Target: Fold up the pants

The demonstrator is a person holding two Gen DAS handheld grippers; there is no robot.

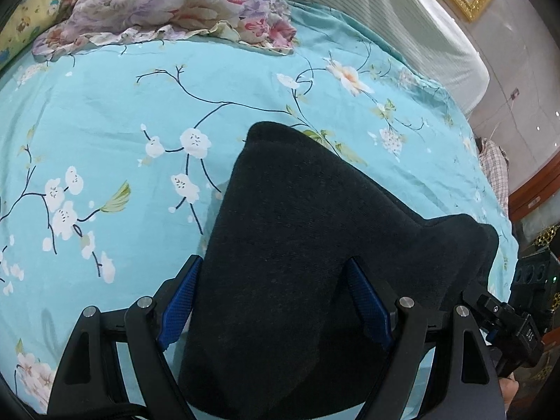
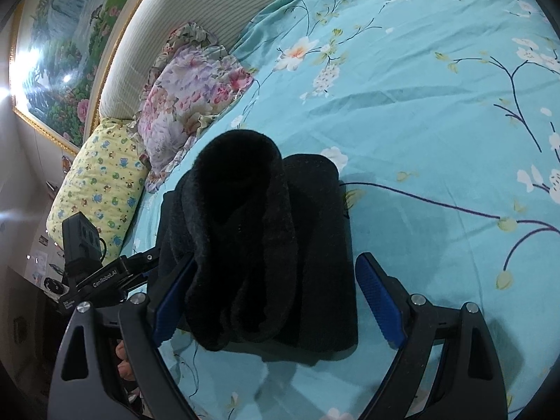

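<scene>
Pants (image 2: pixel 259 255), soft, thick and floppy, lie bundled on the bed (image 2: pixel 437 140) near the floral pillow (image 2: pixel 189 94), best pinched at a folded edge; both tongs, left (image 1: pixel 276 301) and right (image 2: pixel 276 297), gape around them, gripping nothing.

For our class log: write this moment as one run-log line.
folded black fleece pants on blue floral bedsheet | left gripper open | right gripper open

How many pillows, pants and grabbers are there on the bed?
Pillows: 2, a floral pillow and a yellow cartoon-print pillow.
Black pants: 1, folded on the teal bedsheet.
Grippers: 2, the left gripper and the right gripper.
Total: 5.
</scene>
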